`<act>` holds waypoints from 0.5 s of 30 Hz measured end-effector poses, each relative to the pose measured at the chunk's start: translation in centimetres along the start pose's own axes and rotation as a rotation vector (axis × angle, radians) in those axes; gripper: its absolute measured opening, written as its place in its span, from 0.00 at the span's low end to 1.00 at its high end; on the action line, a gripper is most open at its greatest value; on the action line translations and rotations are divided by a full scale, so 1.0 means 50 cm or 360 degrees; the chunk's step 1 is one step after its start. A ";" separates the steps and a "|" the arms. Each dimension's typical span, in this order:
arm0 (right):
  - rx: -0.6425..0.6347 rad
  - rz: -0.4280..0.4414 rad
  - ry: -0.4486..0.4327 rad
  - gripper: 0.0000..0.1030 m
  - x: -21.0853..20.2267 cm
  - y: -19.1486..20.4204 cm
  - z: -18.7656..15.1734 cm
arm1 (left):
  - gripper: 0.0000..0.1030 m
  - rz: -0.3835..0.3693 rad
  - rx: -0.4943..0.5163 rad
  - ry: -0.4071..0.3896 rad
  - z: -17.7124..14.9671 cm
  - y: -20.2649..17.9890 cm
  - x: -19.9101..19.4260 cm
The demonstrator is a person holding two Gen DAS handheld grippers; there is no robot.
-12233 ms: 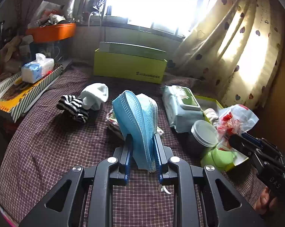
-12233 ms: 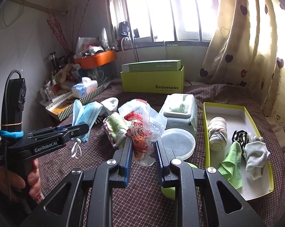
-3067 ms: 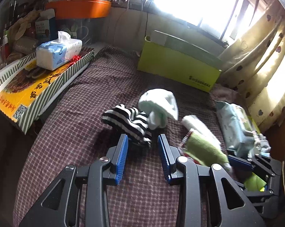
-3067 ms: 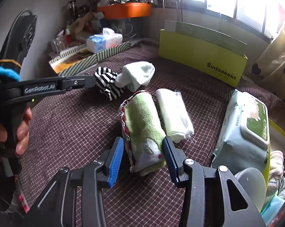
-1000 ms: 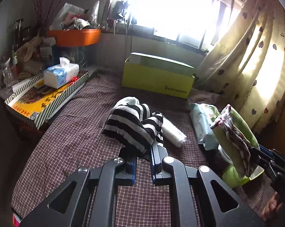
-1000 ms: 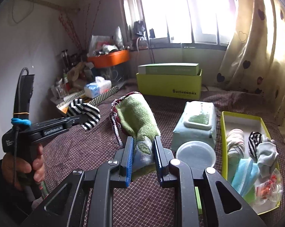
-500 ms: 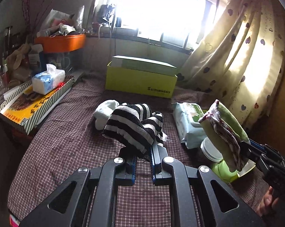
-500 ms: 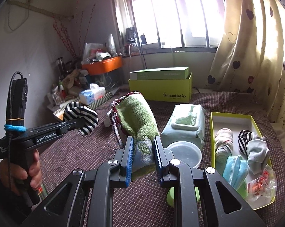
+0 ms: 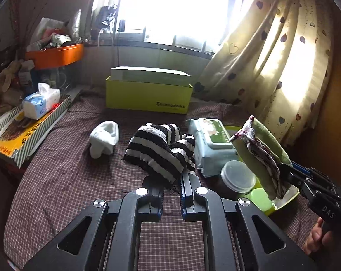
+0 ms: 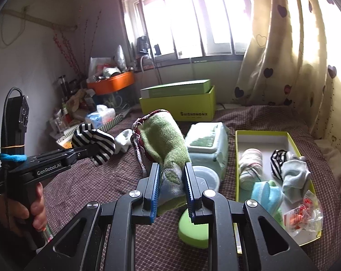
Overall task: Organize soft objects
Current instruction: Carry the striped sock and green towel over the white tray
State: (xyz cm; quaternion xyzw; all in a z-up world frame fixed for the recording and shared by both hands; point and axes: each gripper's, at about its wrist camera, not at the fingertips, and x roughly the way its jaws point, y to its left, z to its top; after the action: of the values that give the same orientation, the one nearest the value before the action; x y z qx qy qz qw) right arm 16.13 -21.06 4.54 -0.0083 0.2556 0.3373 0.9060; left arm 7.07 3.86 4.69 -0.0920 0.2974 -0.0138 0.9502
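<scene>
My left gripper [image 9: 171, 180] is shut on a black-and-white striped sock [image 9: 157, 149] held above the checked cloth; the same striped sock [image 10: 95, 144] shows at the left gripper [image 10: 86, 150] in the right wrist view. The right gripper [image 10: 170, 176] is shut on a rolled green towel [image 10: 163, 135] with a red-stitched edge, raised off the bed. That green towel [image 9: 261, 153] hangs from the right gripper [image 9: 285, 171] at the right of the left wrist view. A white sock [image 9: 103, 137] lies on the cloth. The open yellow-green tray [image 10: 292, 139] holds several soft items.
A wet-wipes pack [image 10: 206, 144], a lidded plastic tub [image 10: 206, 178] and a green round lid [image 10: 193, 228] sit beside the tray. A yellow-green box [image 9: 148, 92] stands at the back. A tissue pack [image 9: 40, 101] rests on a striped box at the left. Curtains hang at the right.
Both grippers have carried their loads to the right: the white sock and yellow-green box have slid left in the left wrist view, and the tray has come closer in the right wrist view.
</scene>
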 end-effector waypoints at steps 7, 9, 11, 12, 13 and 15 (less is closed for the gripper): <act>0.0063 -0.0069 -0.0040 0.19 -0.025 -0.052 -0.001 | 0.11 -0.0071 0.0065 0.0003 0.009 -0.051 0.011; 0.0076 -0.0088 -0.0045 0.19 -0.029 -0.064 -0.001 | 0.11 -0.0098 0.0077 0.0004 0.012 -0.063 0.014; 0.0087 -0.0109 -0.0051 0.19 -0.035 -0.076 -0.001 | 0.11 -0.0115 0.0099 0.0000 0.017 -0.079 0.017; 0.0089 -0.0116 -0.0054 0.19 -0.036 -0.079 0.000 | 0.11 -0.0125 0.0105 0.0001 0.018 -0.086 0.019; 0.0092 -0.0124 -0.0059 0.19 -0.038 -0.083 0.000 | 0.11 -0.0142 0.0113 0.0003 0.020 -0.094 0.021; 0.0102 -0.0143 -0.0071 0.19 -0.045 -0.097 0.003 | 0.11 -0.0160 0.0125 0.0005 0.025 -0.105 0.024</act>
State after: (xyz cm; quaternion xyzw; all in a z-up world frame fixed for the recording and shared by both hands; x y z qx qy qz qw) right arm 17.74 -26.12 4.96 0.0167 0.2454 0.2880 0.9255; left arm 8.92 -1.21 5.98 -0.0694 0.2930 -0.0734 0.9508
